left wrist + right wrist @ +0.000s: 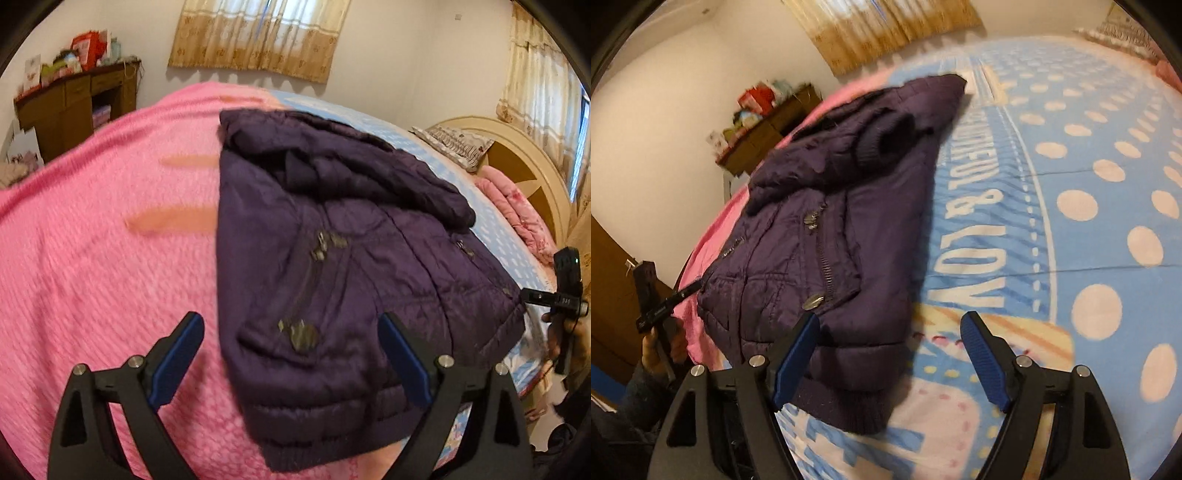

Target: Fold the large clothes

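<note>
A dark purple padded jacket point(332, 221) lies folded on the bed, its sleeves tucked over the chest and its ribbed hem nearest me. It rests half on a pink blanket point(92, 258) and half on a blue dotted blanket point(1071, 184). My left gripper point(291, 325) is open wide near the hem, one finger over the pink blanket and the other over the jacket, gripping nothing. My right gripper point(892, 321) is open too. It hovers at the jacket's point(820, 206) other hem corner with no cloth pinched between its blue pads.
A wooden cabinet point(74, 103) loaded with boxes stands by the far wall, under a curtained window point(258, 37). The cream headboard point(517, 162), a pillow point(454, 144) and a folded pink quilt point(517, 206) are at the right. A person's hand point(650, 347) holds the other gripper's handle.
</note>
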Demonstrator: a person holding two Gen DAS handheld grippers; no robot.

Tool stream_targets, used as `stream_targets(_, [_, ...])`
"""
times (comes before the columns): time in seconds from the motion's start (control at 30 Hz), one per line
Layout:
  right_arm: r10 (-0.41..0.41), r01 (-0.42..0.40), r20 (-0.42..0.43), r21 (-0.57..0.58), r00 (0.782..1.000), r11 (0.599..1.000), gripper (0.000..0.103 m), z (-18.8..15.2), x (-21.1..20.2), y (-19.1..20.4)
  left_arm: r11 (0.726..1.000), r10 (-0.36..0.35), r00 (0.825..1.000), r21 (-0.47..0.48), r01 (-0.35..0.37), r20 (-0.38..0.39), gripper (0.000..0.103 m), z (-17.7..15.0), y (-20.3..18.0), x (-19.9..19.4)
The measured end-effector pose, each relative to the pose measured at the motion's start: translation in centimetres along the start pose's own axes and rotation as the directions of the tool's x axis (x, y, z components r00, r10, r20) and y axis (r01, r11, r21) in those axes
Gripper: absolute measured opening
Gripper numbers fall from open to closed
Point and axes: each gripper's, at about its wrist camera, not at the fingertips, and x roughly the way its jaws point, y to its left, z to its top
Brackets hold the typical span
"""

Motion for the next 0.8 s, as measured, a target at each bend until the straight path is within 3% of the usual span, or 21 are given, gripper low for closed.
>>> stream_targets(0.1, [0.118,-0.117,-0.013,0.027,0.993,0.993,0.079,-0.7,0.8,1.0,1.0,-0.011,1.0,0.001,0.011,0.001,0.094,-1.2,-0.1,0.3])
stream_targets(0.27, [0.02,-0.021,-0.016,-0.066,1.0,0.998,0.077,-1.3,1.7,2.7,0.999,-0.031,1.0,0.013,0.031,0.003,0.086,-2.2,-0.3,1.1])
stream_targets(0.37, [-0.031,0.031,0.005,-0.072,1.0,0.997,0.065,-1.4,1.9,2.9,0.999,-0.041,0.999,0.006,0.041,0.027,0.08,-2.3,-0.2,1.2])
stream_targets(0.43, [-0.031,0.032,0.018,-0.07,0.999,0.997,0.053,-1.7,1.6,2.7,0.999,-0.039,0.999,0.011,0.039,0.037,0.069,-2.3,-0.1,1.3])
stream_targets(0.5, [0.007,-0.006,0.022,-0.045,1.0,0.999,0.043,-1.7,1.4,2.2,0.999,-0.044,0.998,0.022,0.044,0.034,0.047,-2.2,0.0,1.1])
stream_targets(0.6, [0.046,-0.046,0.038,-0.025,0.998,0.999,0.037,-2.0,0.6,1.9,0.999,-0.051,0.998,0.018,0.05,0.041,0.033,-1.9,0.2,-0.3])
stream_targets(0.7, [0.127,-0.129,0.065,0.024,0.99,0.991,0.033,-2.4,-0.6,1.5,0.998,-0.033,0.998,0.048,0.03,0.05,0.028,-1.8,-0.5,-2.0])
stream_targets(0.8, [0.208,-0.216,0.096,0.08,0.973,0.973,0.026,-2.8,-2.3,0.9,0.998,-0.061,0.997,0.038,0.059,0.041,0.026,-1.6,-1.3,-3.7])
